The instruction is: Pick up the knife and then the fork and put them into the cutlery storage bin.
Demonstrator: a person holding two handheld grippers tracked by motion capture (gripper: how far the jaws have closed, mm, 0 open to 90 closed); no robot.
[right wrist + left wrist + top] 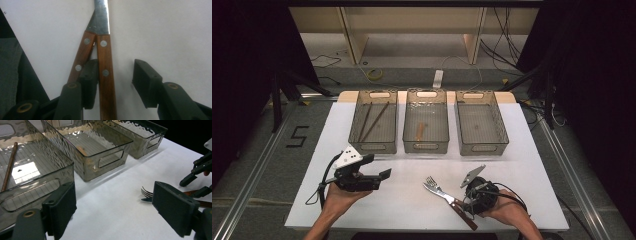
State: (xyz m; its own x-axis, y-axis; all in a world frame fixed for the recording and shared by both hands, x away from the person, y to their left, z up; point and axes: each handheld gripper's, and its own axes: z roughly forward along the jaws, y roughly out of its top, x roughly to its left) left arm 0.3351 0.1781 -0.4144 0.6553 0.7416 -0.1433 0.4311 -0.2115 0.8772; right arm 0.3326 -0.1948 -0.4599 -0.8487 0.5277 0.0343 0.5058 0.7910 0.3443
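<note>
A fork (430, 180) and a knife (435, 189) with brown wooden handles lie crossed on the white table (412, 200) at the front right. My right gripper (466, 204) is lowered over their handles. In the right gripper view, the knife handle (106, 75) lies between the jaws of the right gripper (116, 72), against the left pad (88, 82). The right pad (143, 82) stands apart from it, and the fork handle (82, 53) runs outside the left jaw. My left gripper (379, 167) hovers open at the front left, and between its jaws (115, 205) there is only table.
Three smoky clear bins stand in a row at the back of the table. The left bin (373, 146) holds chopsticks (374, 120), the middle bin (426, 147) holds a short wooden piece (419, 130), and the right bin (482, 148) shows nothing inside. The table's front edge runs close to both hands.
</note>
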